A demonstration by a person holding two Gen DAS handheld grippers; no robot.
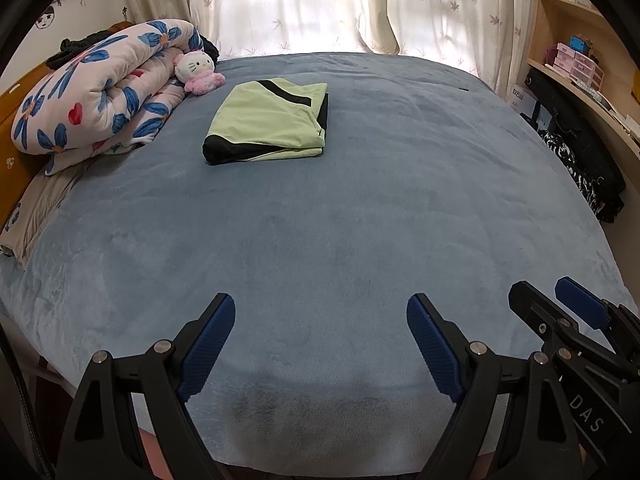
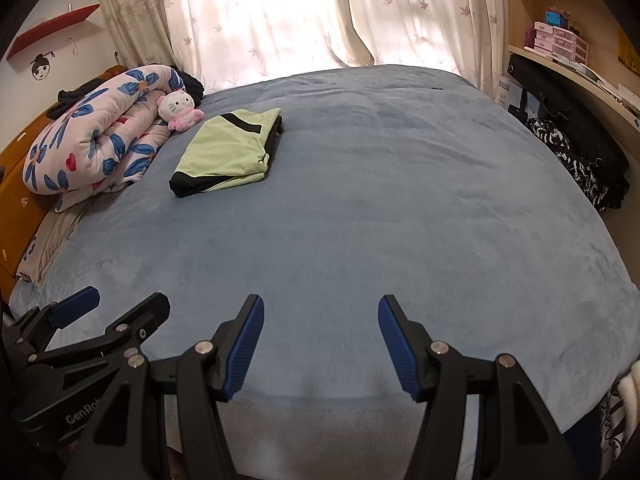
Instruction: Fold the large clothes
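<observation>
Bedding in blue is filling both views, with a folded green-and-black garment (image 1: 270, 122) lying far up the bed (image 1: 320, 240), near a rolled floral quilt (image 1: 100, 96) and a plush cat toy (image 1: 198, 70). The left gripper (image 1: 320, 316) and right gripper (image 2: 320, 316) are hovering side by side, jaws spread wide, gripping nothing. Only the right wrist view is showing a red wall shelf (image 2: 52, 30).

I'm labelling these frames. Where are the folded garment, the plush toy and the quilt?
garment (image 1: 272, 120), left wrist view, green top panel.
plush toy (image 1: 195, 65), left wrist view, white face.
quilt (image 2: 92, 136), right wrist view, flowered outer roll.
</observation>
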